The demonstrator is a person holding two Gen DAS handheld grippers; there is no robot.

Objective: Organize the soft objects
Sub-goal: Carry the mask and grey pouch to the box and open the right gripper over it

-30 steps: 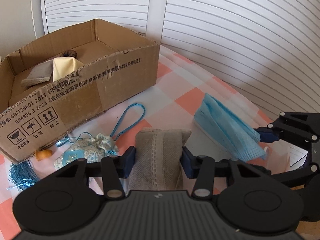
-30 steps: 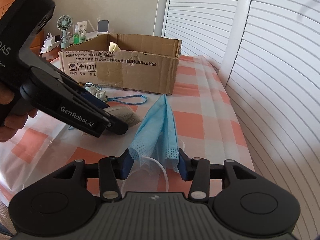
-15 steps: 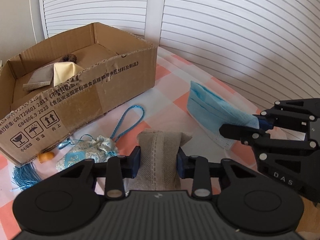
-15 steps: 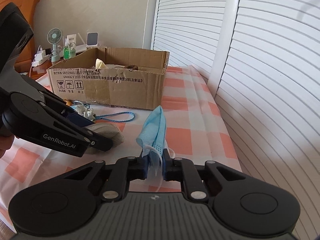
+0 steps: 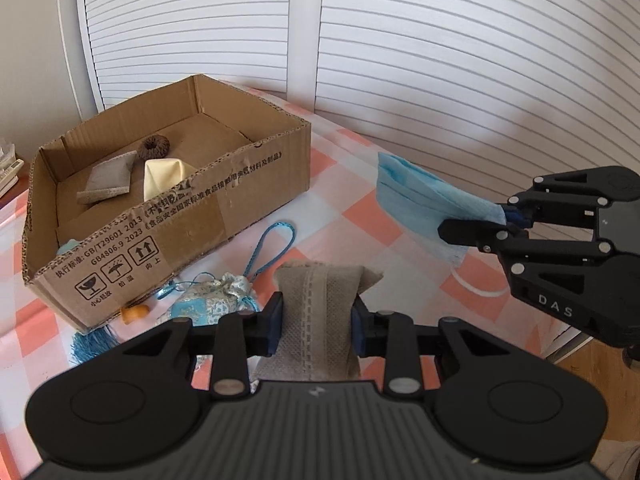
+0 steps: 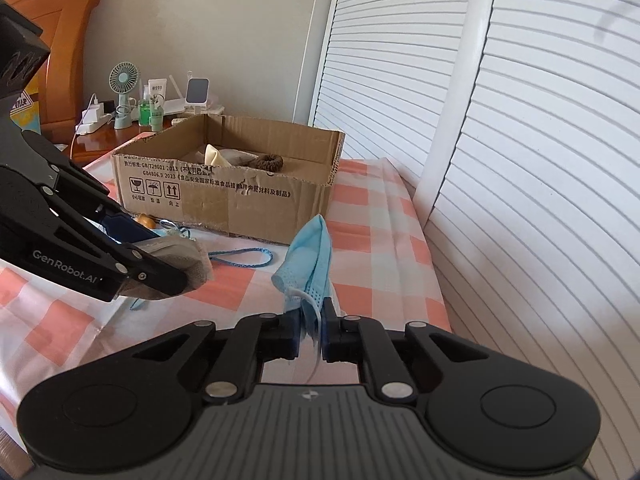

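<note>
The left gripper [image 5: 316, 326] is closed on a beige pouch [image 5: 318, 300] and holds it above the checkered tablecloth [image 5: 352, 184], near the front wall of the cardboard box [image 5: 224, 204]. The right gripper [image 6: 310, 334] pinches a blue face mask [image 6: 314, 256] (it hangs folded) toward the cloth's right edge.

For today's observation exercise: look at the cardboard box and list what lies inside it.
Inside the cardboard box: a brown scrunchie, a grey fabric piece, a cream cloth, and a sliver of something teal in the near corner. The near wall hides the floor behind it.
</note>
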